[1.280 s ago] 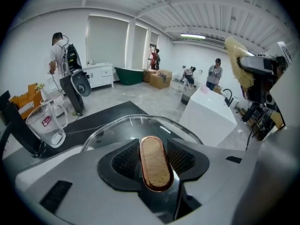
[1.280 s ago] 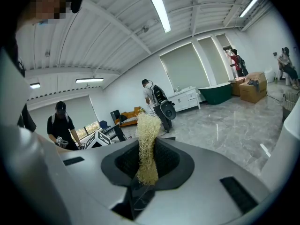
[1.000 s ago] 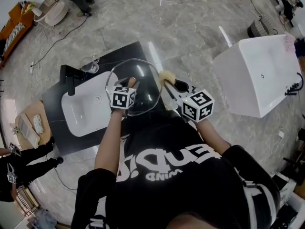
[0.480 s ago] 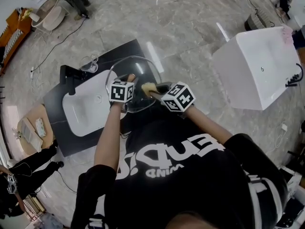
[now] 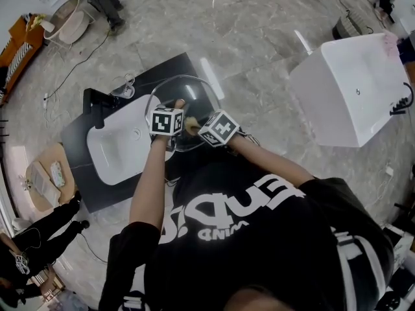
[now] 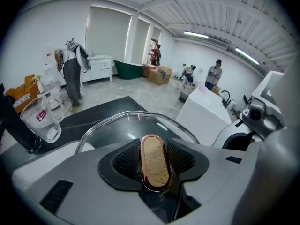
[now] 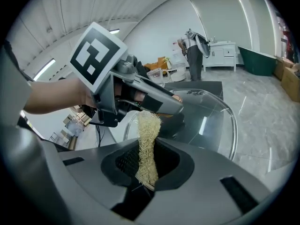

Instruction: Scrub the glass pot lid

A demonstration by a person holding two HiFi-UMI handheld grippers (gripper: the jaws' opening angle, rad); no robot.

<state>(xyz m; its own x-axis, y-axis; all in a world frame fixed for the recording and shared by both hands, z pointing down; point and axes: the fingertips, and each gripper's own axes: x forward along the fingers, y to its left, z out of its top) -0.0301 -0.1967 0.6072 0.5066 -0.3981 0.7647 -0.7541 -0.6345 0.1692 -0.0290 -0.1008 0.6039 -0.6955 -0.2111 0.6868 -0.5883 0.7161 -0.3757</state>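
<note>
Head view, left tool (image 5: pixel 175 111) clamps lid knob (image 6: pixel 153 161), right tool (image 5: pixel 200 127) clamps scrubber (image 7: pixel 147 146)

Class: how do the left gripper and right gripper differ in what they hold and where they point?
The left gripper clamps the oval copper-rimmed wooden knob of the clear glass pot lid; the right gripper clamps a pale yellow fibrous scrubber. The left carries the lid; the right points its scrubber at the left's jaws. Both are shut.
</note>
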